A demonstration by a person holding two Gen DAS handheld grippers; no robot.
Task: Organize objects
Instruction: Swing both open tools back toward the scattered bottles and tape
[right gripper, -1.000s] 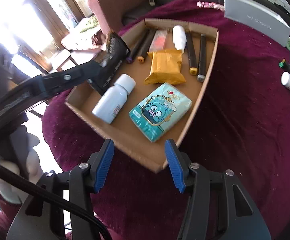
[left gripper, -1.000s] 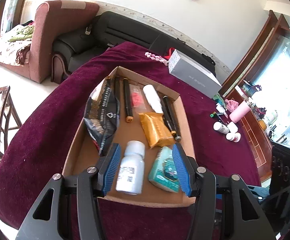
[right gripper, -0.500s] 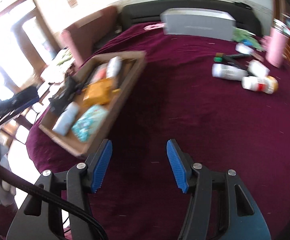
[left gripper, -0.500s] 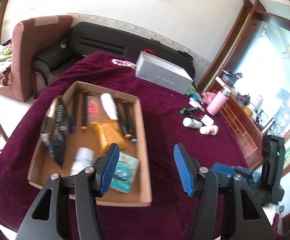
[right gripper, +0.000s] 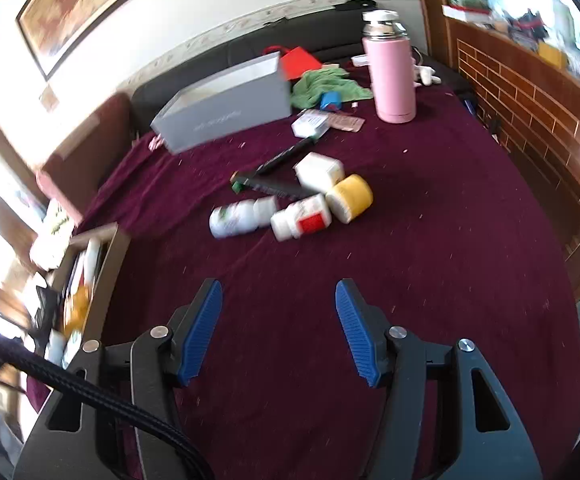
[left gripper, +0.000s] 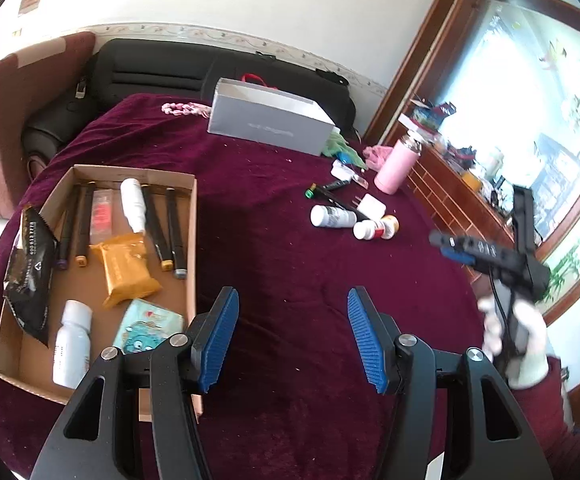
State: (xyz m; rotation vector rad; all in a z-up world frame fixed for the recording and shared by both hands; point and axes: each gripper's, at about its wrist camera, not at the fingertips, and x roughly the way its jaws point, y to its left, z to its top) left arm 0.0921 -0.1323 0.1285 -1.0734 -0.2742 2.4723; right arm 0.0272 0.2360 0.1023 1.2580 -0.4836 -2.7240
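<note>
Left gripper [left gripper: 293,336] — jaws apart, empty; right gripper [right gripper: 277,328] — jaws apart, empty, above maroon cloth [right gripper: 410,240].

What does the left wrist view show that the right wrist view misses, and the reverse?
Only the left wrist view shows the cardboard tray's contents clearly: black pouch, orange packet, white bottle. It also shows the right claw from outside.

Only the right wrist view shows the red bag behind the grey box.

Both show the pink flask, the loose pill bottles and the maroon cloth.
</note>
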